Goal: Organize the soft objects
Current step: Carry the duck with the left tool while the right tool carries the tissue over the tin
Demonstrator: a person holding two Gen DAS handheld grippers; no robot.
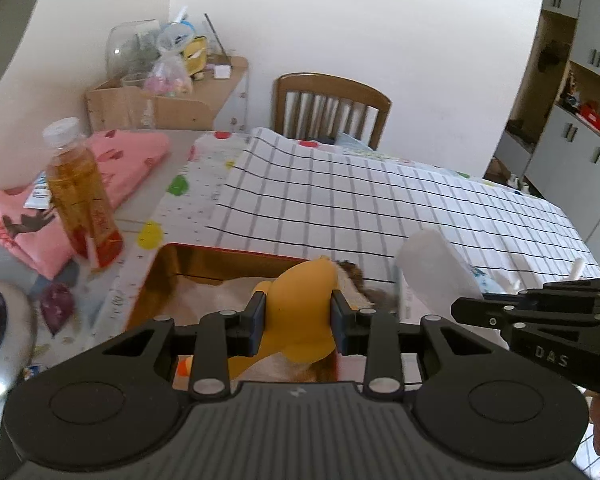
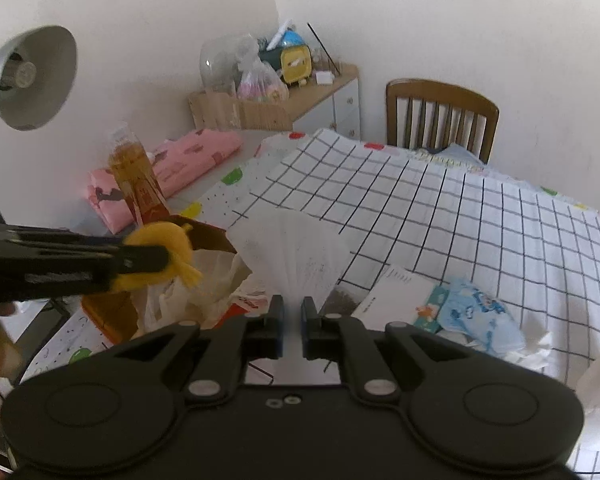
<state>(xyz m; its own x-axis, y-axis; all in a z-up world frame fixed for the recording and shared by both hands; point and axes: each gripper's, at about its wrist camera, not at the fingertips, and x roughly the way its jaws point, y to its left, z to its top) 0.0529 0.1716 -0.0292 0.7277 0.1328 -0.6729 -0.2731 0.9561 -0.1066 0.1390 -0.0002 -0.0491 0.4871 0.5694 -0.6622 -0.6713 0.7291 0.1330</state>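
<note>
My left gripper (image 1: 298, 316) is shut on a yellow plush toy (image 1: 300, 292) and holds it over a red box with a gold inside (image 1: 168, 264). White and brown soft stuff lies in the box under the toy. My right gripper (image 2: 292, 320) is shut on a thin white tissue sheet (image 2: 296, 252) that fans out above its fingers, just right of the box (image 2: 112, 316). In the right wrist view the left gripper (image 2: 162, 258) reaches in from the left with the plush toy (image 2: 168, 240). In the left wrist view the right gripper (image 1: 460, 308) comes in from the right with the tissue (image 1: 432, 268).
A bottle of orange drink (image 1: 82, 196) and folded pink cloth (image 1: 128, 164) stand left of the box. A grey desk lamp (image 2: 32, 76) is at far left. A blue tissue packet (image 2: 476, 320) and a white card (image 2: 396, 292) lie on the checked tablecloth (image 2: 460, 216). A wooden chair (image 2: 440, 116) stands behind.
</note>
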